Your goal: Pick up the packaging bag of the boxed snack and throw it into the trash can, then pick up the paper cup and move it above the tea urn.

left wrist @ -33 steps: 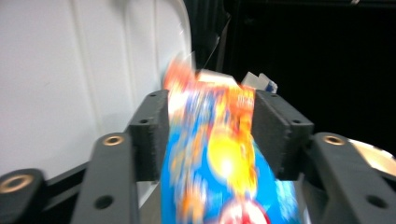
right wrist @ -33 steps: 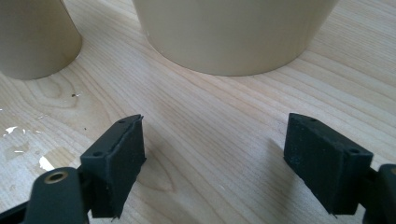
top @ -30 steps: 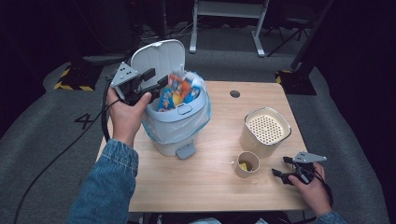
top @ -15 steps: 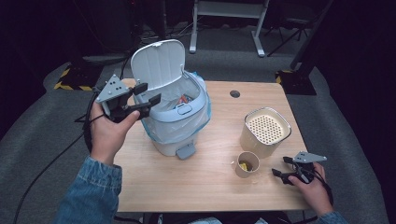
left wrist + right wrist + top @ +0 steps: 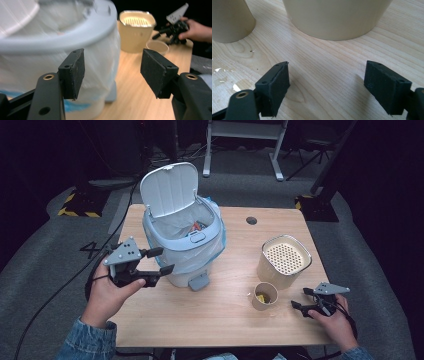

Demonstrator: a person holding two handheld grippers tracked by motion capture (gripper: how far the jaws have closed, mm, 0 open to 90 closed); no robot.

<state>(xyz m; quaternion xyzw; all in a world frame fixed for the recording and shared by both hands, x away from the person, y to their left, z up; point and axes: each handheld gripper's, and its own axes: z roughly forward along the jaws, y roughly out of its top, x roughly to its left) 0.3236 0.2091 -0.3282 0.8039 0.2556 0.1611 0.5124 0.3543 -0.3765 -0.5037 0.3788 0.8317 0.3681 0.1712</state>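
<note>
Left claw: your left claw (image 5: 161, 261) sits at the left of the high view, just beside the bin (image 5: 182, 247); its jaws have just been opening and stand wide, nothing between them.
Right claw: your right claw (image 5: 303, 298) rests low at the lower right, jaws apart and empty, near the bench's front edge.
Bin: upper centre-left of the bench (image 5: 220, 312), lid up, coloured scraps inside the white liner.
Open room: bare wood in the lower middle, between your hands.
Right side: paper cup (image 5: 264, 296) just beside the beige container (image 5: 283, 261).
Left claw view: the bin's wall is close and blurred.
Right claw view: crumbs lie on the wood by the cup.
</note>
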